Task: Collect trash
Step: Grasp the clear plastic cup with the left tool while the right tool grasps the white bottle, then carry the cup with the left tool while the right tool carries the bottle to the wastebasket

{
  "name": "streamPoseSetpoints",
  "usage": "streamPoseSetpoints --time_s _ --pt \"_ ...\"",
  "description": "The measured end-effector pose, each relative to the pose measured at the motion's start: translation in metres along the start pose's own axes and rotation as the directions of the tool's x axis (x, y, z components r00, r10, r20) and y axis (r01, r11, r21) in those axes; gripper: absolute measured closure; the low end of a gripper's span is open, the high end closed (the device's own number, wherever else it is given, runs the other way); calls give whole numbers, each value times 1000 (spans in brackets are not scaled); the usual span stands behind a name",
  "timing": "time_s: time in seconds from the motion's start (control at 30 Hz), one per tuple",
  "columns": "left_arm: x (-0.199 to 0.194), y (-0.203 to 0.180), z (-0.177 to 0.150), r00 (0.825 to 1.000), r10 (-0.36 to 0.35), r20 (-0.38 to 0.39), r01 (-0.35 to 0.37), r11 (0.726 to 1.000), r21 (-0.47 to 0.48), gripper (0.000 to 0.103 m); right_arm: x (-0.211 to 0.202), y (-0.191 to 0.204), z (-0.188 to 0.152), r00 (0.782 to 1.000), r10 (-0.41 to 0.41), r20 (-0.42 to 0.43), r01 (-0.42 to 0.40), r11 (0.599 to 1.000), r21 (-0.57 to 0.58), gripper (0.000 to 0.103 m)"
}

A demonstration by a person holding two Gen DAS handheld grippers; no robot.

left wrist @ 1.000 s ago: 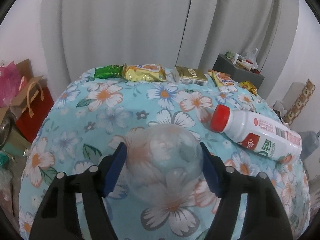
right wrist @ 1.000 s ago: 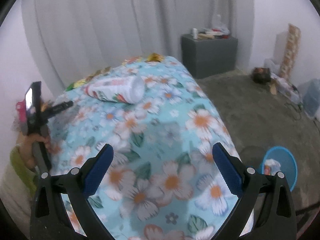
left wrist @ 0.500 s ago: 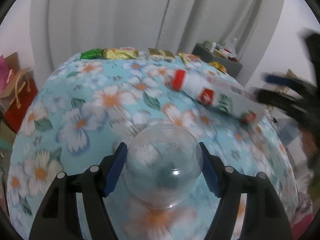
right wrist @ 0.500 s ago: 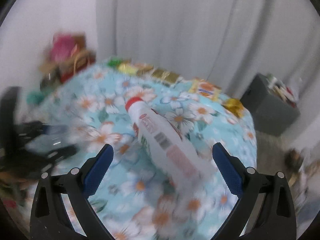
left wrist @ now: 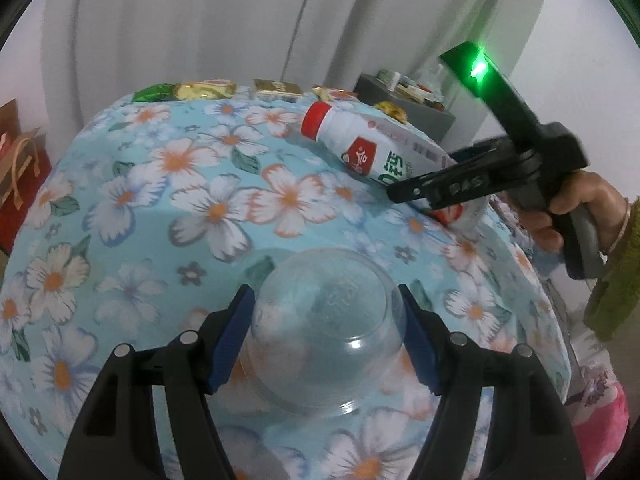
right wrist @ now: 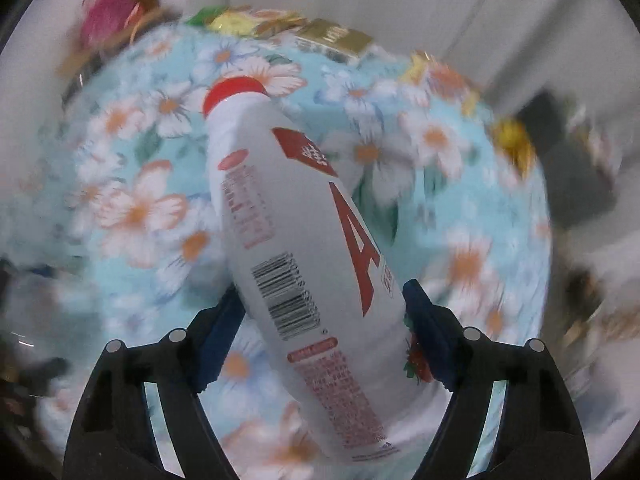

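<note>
A clear plastic cup [left wrist: 328, 340] is clamped sideways between the blue pads of my left gripper [left wrist: 324, 292], just above the flowered tablecloth [left wrist: 160, 200]. A white bottle [left wrist: 360, 140] with a red cap lies on its side at the far right of the table. My right gripper [left wrist: 440, 188], held by a person's hand [left wrist: 576, 200], reaches down over the bottle's lower half. In the right wrist view the bottle [right wrist: 288, 200] runs between the jaws of the right gripper [right wrist: 320, 292]. They are closing, and both pads touch its sides.
Snack packets [left wrist: 200, 90] and a gold box [left wrist: 278, 87] line the table's far edge. A grey cabinet [left wrist: 404, 100] stands behind on the right, in front of the curtain. Paper bags [left wrist: 20, 168] stand on the floor at the left.
The right gripper swung round from the table's side and came down over the white bottle, and its jaws narrowed onto it. The left gripper drew back towards the near edge, still holding the cup.
</note>
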State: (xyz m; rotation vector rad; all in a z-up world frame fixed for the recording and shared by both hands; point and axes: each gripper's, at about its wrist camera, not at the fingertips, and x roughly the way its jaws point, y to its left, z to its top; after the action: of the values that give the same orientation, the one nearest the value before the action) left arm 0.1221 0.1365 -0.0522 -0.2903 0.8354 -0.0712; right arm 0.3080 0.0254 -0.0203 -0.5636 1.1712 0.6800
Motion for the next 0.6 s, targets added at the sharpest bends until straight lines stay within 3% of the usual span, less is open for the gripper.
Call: streamPoseSetpoints --time_s 0.17,0.23,0.3,0.37,0.43,0.47,0.53,0.6 --pt "-5 -21 -12 999 -45 -10 45 999 24 34 -23 -8 -71 996 79 -31 -72 983 169 31" --pt "-10 -29 -20 997 -71 -17 72 997 22 34 -32 -14 -107 989 149 -24 -136 947 290 32" --pt "-15 -34 -27 996 -86 -24 86 996 21 34 -42 -19 -155 963 269 22 -251 864 436 33" --pt "-18 -37 -35 995 -96 -32 97 995 19 34 -49 -19 -194 939 337 74 -324 786 527 35" --pt "-20 -41 -40 995 -91 -39 92 995 28 34 -59 -14 -232 920 372 125 -370 713 596 36" --pt "-21 -42 -42 996 -85 -37 86 996 37 34 -64 -11 -240 914 381 140 -383 695 609 37" --pt "-20 -45 -44 997 -69 -37 71 996 60 34 -70 -4 -257 911 380 158 -391 680 620 38" --pt "-18 -46 -44 997 -60 -42 63 996 67 34 -78 4 -261 929 335 155 -358 716 599 34"
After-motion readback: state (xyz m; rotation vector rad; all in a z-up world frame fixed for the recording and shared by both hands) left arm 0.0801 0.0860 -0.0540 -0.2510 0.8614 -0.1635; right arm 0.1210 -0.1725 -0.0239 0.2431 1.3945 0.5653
